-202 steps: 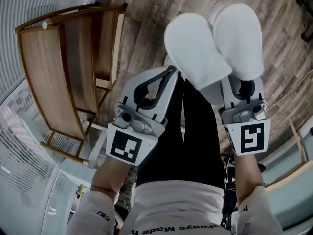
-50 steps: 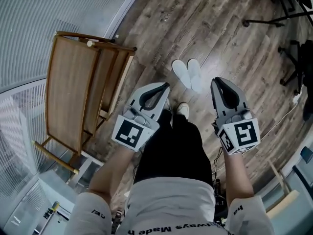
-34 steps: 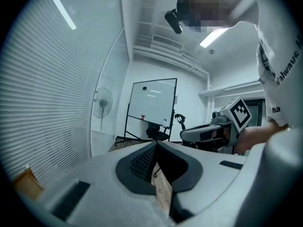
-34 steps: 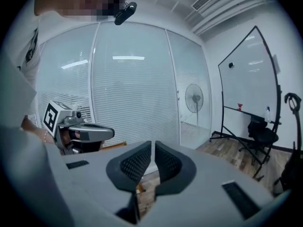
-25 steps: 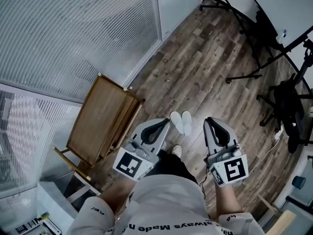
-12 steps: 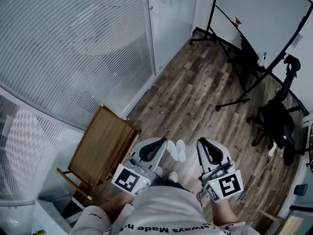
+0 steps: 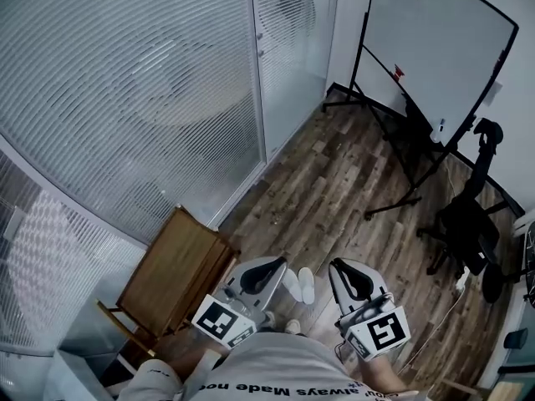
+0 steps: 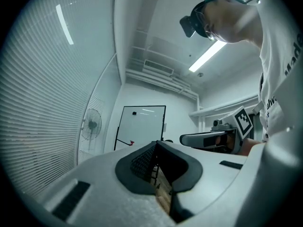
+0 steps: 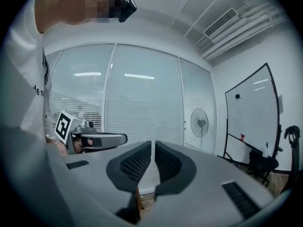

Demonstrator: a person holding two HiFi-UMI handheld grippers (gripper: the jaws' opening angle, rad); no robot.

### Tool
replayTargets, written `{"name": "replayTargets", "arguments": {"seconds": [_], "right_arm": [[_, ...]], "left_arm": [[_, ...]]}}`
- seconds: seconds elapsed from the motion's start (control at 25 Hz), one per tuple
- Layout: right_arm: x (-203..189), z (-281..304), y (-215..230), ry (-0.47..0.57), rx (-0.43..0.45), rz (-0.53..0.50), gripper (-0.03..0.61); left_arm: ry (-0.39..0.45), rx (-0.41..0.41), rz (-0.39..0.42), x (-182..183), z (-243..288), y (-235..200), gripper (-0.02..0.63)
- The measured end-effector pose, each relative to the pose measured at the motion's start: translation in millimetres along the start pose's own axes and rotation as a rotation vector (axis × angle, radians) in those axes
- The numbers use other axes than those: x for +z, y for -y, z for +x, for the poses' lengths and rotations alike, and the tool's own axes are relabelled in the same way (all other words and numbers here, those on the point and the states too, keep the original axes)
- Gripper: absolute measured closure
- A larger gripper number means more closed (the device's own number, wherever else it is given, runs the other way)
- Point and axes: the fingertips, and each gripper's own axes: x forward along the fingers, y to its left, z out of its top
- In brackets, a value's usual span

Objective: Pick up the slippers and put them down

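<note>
- Both grippers have risen clear of the slippers (image 7: 298,285) since the earliest frame, where each carried one up close to the camera. The pair now looks small and far below in the head view.
- The white slippers lie side by side on the wood floor (image 7: 334,174) at the lower middle of the head view. They show between the tips of the two grippers and neither gripper touches them.
- The left gripper (image 7: 280,263), at the lower left of centre, has its jaws closed together and holds nothing. In the left gripper view the tips meet, and only a sliver of floor shows in the gap beneath them.
- The right gripper (image 7: 336,266), at the lower right of centre, is likewise closed and empty. In the right gripper view its ribbed pads (image 9: 137,162) stand a thin slit apart with nothing in it.
- Each gripper view shows the other gripper to one side, at the right of the left gripper view and at the left of the right gripper view.
- A wooden chair (image 7: 180,266) stands at the lower left beside a glass wall with blinds (image 7: 125,98), which fills the upper left.
- A whiteboard (image 7: 435,48) on a black stand is at the upper right, and a black office chair (image 7: 468,224) is at the right edge.
</note>
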Motion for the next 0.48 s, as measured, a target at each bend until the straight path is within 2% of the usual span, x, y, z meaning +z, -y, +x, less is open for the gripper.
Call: {"name": "replayTargets", "arguments": {"seconds": [0.48], "right_arm": [[11.1,-6.7,-12.2,0.015,0.007,0.007,0.548]], "left_arm": [[0.001,0.001,0.008,9.3,-11.0,3.7,0.602]]}}
